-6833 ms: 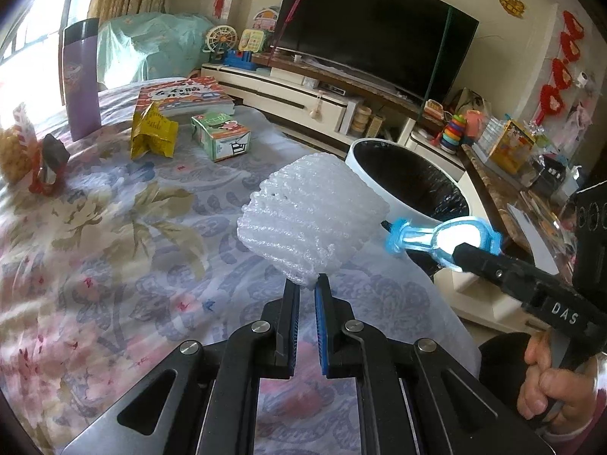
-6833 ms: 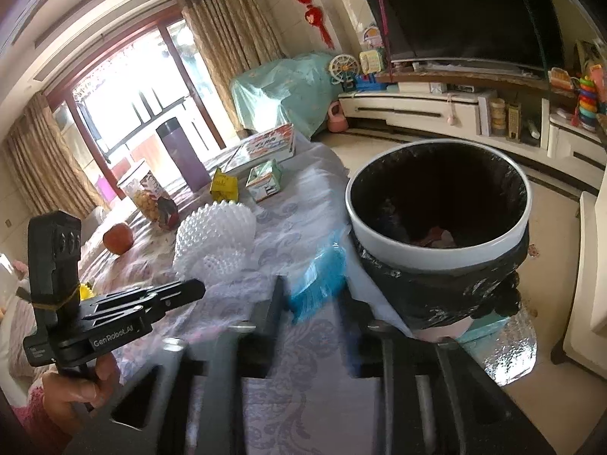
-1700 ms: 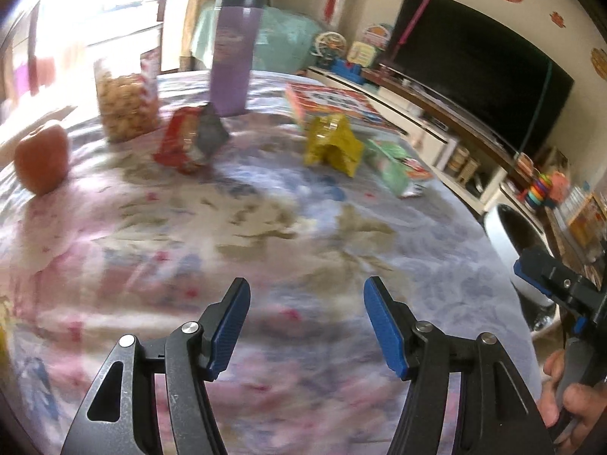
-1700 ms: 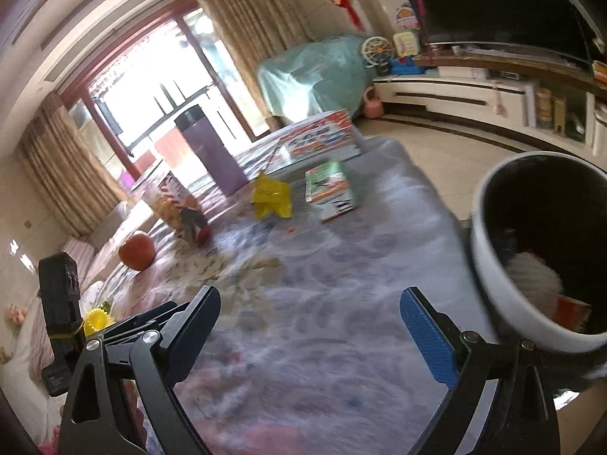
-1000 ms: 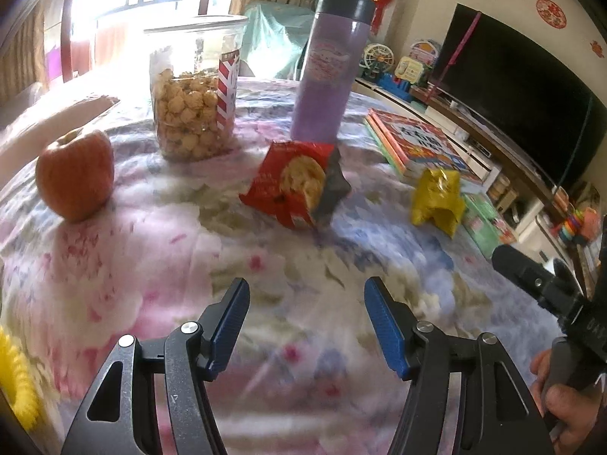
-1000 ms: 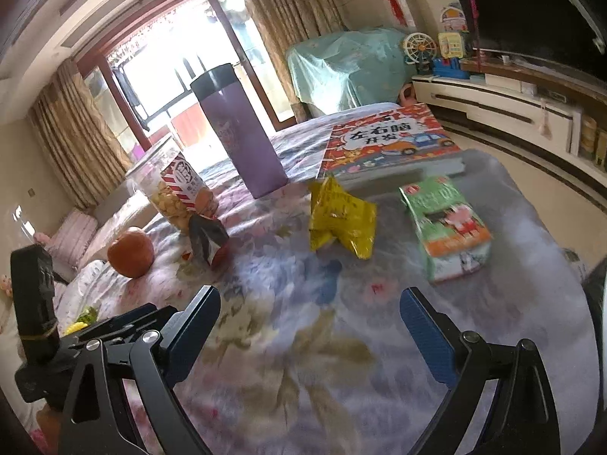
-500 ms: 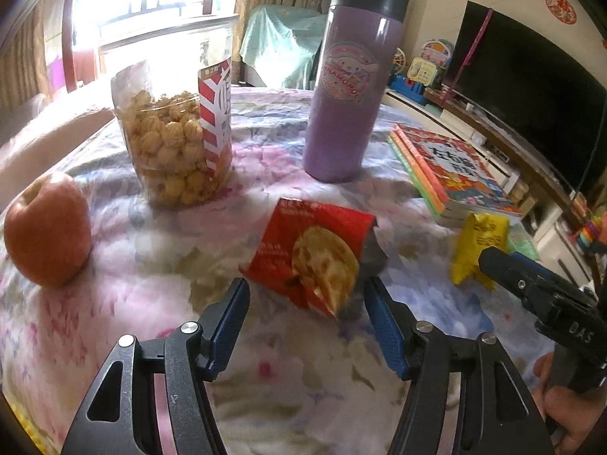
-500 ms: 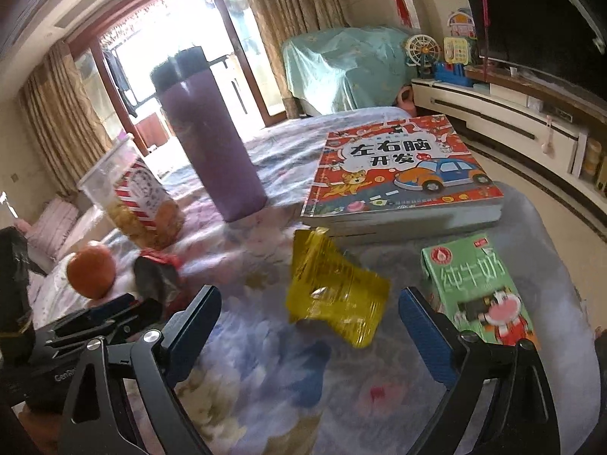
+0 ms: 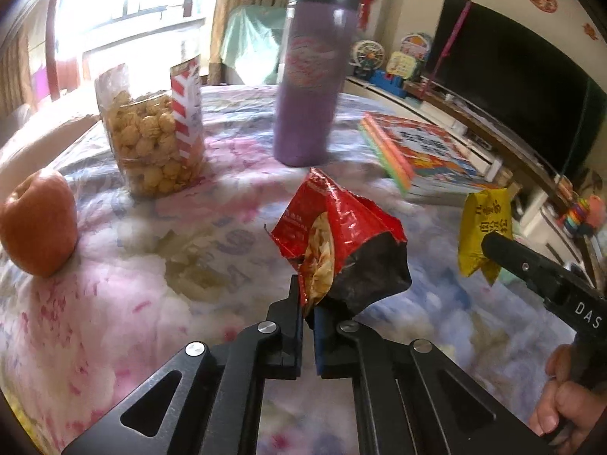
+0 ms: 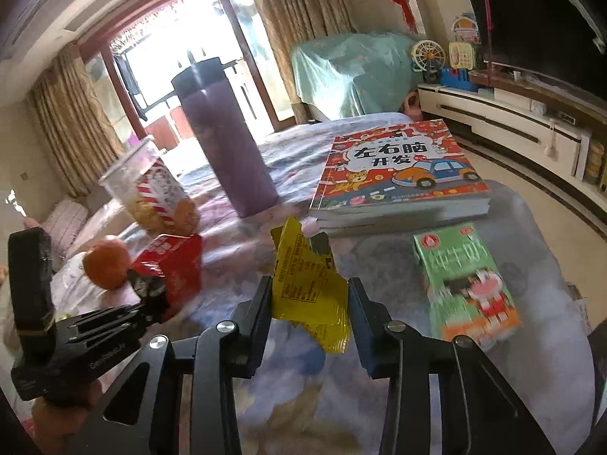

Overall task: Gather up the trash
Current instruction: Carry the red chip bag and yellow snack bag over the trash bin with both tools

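My left gripper (image 9: 308, 303) is shut on the lower edge of a torn red snack bag (image 9: 343, 242), which stands up from the floral tablecloth; the bag also shows in the right wrist view (image 10: 172, 265). My right gripper (image 10: 309, 299) has its jaws partly closed around a crumpled yellow wrapper (image 10: 309, 284), one finger on each side; whether they touch it is unclear. The yellow wrapper also shows in the left wrist view (image 9: 481, 235), with the right gripper's finger in front of it.
On the table stand a purple flask (image 9: 313, 72), a clear jar of puffed snacks (image 9: 151, 132), an apple (image 9: 36, 223), a children's book (image 10: 394, 167) and a green milk carton (image 10: 464, 280). A TV and low cabinet (image 10: 512, 121) line the far wall.
Both grippers moved forward over the table. The left gripper shut on the red bag and raised it. The right gripper's jaws narrowed around the yellow wrapper.
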Available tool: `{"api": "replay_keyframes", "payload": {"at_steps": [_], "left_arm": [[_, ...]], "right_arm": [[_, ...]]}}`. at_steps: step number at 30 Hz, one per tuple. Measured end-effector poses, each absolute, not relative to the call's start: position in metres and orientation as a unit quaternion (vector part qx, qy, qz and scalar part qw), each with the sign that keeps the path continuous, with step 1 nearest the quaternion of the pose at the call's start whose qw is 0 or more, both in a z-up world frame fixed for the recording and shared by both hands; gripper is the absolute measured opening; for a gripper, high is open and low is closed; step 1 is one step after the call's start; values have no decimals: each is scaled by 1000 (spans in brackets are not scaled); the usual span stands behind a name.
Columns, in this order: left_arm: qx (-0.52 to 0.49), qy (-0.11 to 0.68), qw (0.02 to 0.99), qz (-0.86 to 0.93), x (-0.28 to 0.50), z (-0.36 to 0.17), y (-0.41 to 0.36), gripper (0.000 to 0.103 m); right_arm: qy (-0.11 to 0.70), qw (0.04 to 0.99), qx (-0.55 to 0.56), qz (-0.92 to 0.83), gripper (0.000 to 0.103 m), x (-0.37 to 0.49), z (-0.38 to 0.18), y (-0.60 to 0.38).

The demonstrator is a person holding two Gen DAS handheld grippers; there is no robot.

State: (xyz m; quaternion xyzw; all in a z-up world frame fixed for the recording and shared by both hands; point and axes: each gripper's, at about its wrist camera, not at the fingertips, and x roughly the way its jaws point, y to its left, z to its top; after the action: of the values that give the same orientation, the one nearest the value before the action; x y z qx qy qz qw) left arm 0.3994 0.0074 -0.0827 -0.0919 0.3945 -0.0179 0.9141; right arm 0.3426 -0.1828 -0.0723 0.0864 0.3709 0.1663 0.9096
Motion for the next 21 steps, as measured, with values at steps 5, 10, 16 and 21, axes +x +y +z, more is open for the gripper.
{"api": "replay_keyframes", "payload": {"at_steps": [5,10,16,21], "left_arm": [[-81,387,918,-42,372,-72,-13,2],[-75,386,917,-68,344,-63,-34,2],[-57,392,912,-105,317,-55,-68,2],[-49,392,910,-128,301,-47,-91,2]], "right_arm": [[364,911,98,167,39,313,-63,-199],[359,914,109,157,39,283,-56,-220],[352,918,120,142,39,250,-49,-245],[344,921,131,127,39,225,-44,-268]]}}
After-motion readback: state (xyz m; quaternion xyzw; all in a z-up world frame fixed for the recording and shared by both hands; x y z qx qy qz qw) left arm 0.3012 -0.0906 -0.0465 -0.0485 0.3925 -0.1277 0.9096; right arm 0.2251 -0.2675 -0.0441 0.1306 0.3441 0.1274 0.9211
